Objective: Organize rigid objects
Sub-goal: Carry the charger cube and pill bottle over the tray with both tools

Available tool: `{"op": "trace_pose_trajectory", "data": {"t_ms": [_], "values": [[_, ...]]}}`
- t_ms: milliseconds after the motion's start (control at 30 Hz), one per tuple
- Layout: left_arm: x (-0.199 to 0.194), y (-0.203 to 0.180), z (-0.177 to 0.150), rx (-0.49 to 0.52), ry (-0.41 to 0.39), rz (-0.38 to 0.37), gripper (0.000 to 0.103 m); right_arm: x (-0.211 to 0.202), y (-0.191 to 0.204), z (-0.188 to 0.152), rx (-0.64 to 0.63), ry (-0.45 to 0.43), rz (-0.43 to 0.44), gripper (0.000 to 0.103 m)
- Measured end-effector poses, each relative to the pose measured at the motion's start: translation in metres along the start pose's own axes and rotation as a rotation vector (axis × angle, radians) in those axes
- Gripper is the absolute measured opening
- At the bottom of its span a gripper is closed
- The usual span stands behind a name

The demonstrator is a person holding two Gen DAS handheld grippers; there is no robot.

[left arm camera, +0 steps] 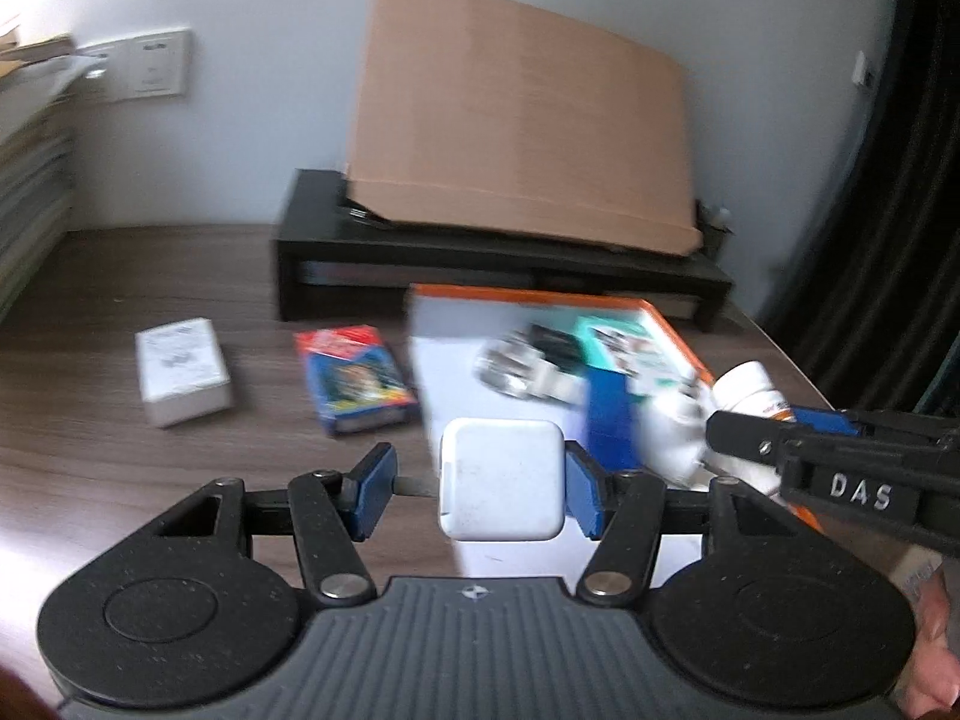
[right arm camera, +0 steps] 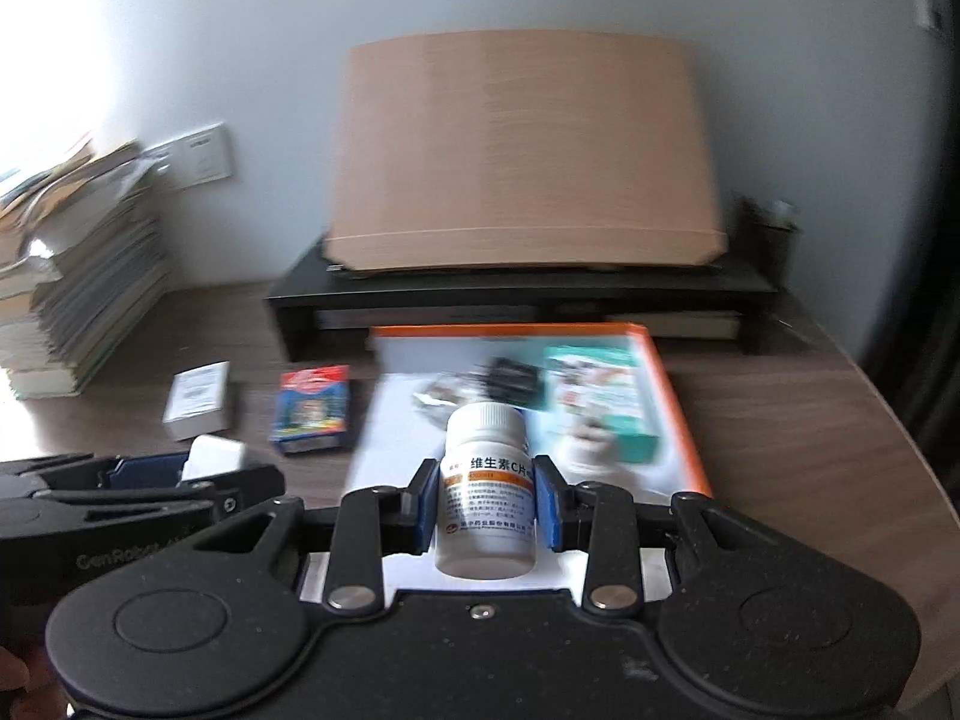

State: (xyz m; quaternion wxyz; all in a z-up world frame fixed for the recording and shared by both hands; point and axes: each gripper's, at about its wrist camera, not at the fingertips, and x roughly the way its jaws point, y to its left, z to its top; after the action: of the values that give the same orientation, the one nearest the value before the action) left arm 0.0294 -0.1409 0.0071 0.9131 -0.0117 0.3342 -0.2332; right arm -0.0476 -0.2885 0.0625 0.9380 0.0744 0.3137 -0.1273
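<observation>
Two grippers, each with one load: the left gripper [left arm camera: 477, 489] carries a white charger block [left arm camera: 501, 480], its right pad pressing it, the left pad apparently apart; the right gripper [right arm camera: 485, 501] clenches one white pill bottle [right arm camera: 486, 492]. Two small boxes lie on the brown desk [left arm camera: 120, 468]: one white box [left arm camera: 180, 369], one red-blue box [left arm camera: 354, 378]. One orange-rimmed tray [right arm camera: 672, 396] holds several blurred items. Behind: one black riser [right arm camera: 522, 294], one cardboard sheet [right arm camera: 522, 150], grey wall.

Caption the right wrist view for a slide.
Right gripper clamps a white pill bottle above the orange-edged tray on a wooden desk.
</observation>
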Motion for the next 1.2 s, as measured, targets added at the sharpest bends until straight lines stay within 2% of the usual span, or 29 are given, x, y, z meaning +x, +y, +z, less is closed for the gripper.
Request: {"op": "trace_pose_trajectory", "data": {"t_ms": [233, 467, 700, 1200], "values": [[0.01, -0.044, -0.007, 0.014, 0.032, -0.012, 0.06, -0.018, -0.055, -0.011, 0.061, 0.005, -0.04, 0.041], [0.013, -0.069, -0.012, 0.015, 0.047, 0.008, 0.06, -0.027, -0.079, -0.015, 0.063, 0.005, -0.015, 0.041], [0.009, -0.079, -0.013, 0.002, 0.04, 0.04, 0.06, -0.026, -0.086, -0.012, 0.055, 0.002, 0.025, 0.041], [0.001, -0.078, -0.017, -0.04, 0.038, 0.097, 0.06, -0.016, -0.069, -0.007, -0.008, 0.009, 0.104, 0.041]]}}
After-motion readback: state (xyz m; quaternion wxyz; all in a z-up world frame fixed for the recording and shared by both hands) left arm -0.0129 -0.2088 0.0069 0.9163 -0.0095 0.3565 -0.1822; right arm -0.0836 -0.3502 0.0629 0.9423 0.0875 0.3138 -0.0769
